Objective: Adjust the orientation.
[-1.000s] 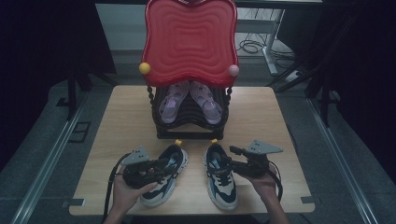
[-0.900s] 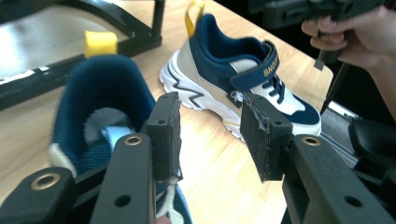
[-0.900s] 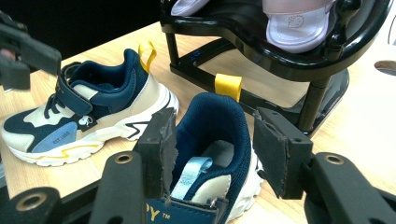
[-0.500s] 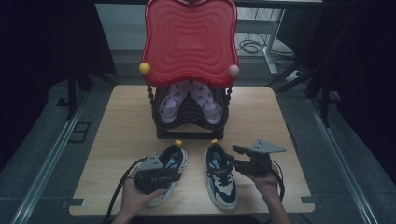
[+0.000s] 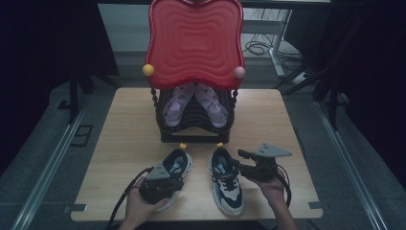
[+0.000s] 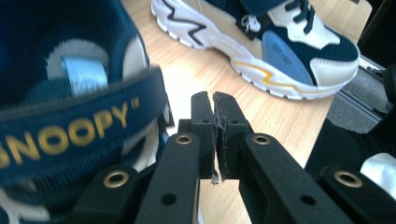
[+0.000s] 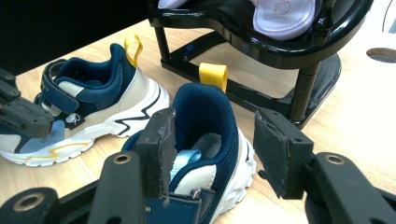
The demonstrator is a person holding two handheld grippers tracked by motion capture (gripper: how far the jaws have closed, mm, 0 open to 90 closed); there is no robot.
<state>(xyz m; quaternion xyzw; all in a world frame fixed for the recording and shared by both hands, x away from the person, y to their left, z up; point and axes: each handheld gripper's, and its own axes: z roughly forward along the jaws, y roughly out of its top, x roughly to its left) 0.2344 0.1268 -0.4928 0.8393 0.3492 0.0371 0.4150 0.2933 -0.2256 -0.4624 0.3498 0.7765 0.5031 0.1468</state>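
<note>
While the left gripper (image 6: 214,135) has its two black jaws pressed pad to pad after just closing, nothing lies between them; they sit just beside a navy strap (image 6: 70,130) lettered SNOOPY on the left sneaker (image 5: 173,171), over bare table (image 6: 280,121). In the high view this gripper lies over the toe end of that sneaker, held in the person's left hand (image 5: 139,208) at the near table edge. The right gripper (image 7: 212,154) stands with its jaws wide apart on either side of the right sneaker (image 7: 205,140), at its heel and collar; whether the near pad touches the shoe I cannot tell, and the far one is clear of it. In the high view the right hand (image 5: 273,184) holds that gripper just beside the right sneaker, pointing toward it. The two navy, white and cream sneakers lie side by side near the front of the table, heels with yellow pull tabs (image 7: 213,74) toward a black shoe rack (image 5: 196,129). On the rack rests a pair of pale lilac sandals (image 5: 194,103), beneath a red wavy panel (image 5: 194,43) that rises behind them.
</note>
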